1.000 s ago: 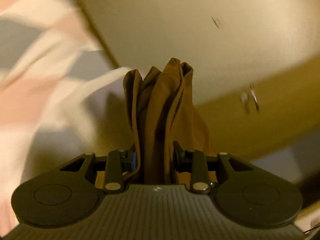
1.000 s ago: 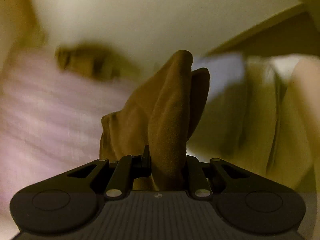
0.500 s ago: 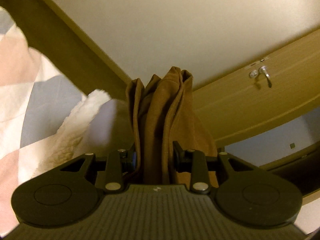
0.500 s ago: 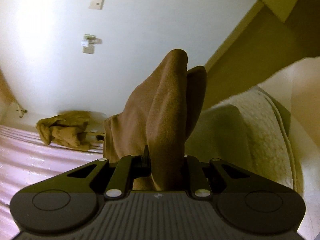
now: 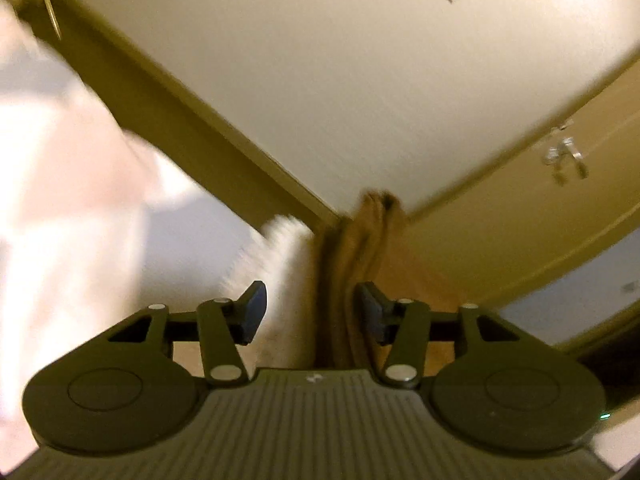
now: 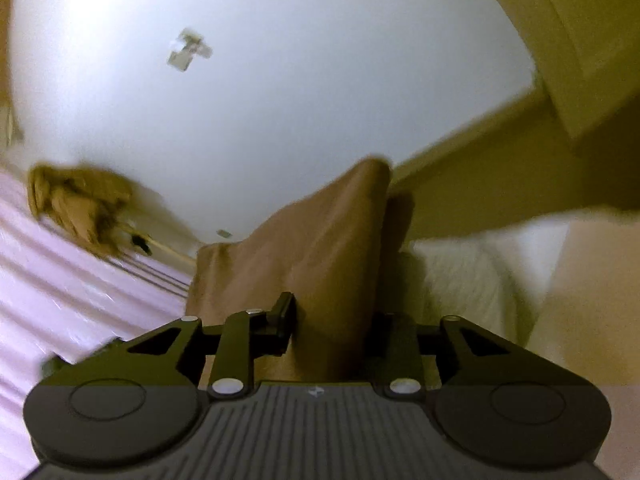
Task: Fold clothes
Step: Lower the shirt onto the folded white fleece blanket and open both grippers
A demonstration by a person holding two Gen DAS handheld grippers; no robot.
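Since half a second ago your left gripper has parted its jaws; they stood pinched on the brown garment and now stand wide, the cloth a narrow bunched column nearer the right-hand pad and clear of the left one. Whether it still touches that right pad cannot be told. Your right gripper remains closed on a thicker fold of the same brown garment, which rises between the jaws to a rounded peak.

Both cameras point upward at wall and ceiling, so the cloth is held aloft, apparently so its free length hangs and straightens before a fold. With the left corner let go, the right grip alone carries the weight; judge this a re-grip or a release of one end.

Edges and room: in the left view a white fluffy blanket lies just beside the garment, with a door and its handle to the right. In the right view a pink striped bed cover spreads to the left, bearing a second crumpled brown heap well apart from the held cloth. Open bed surface lies on that side for laying down.
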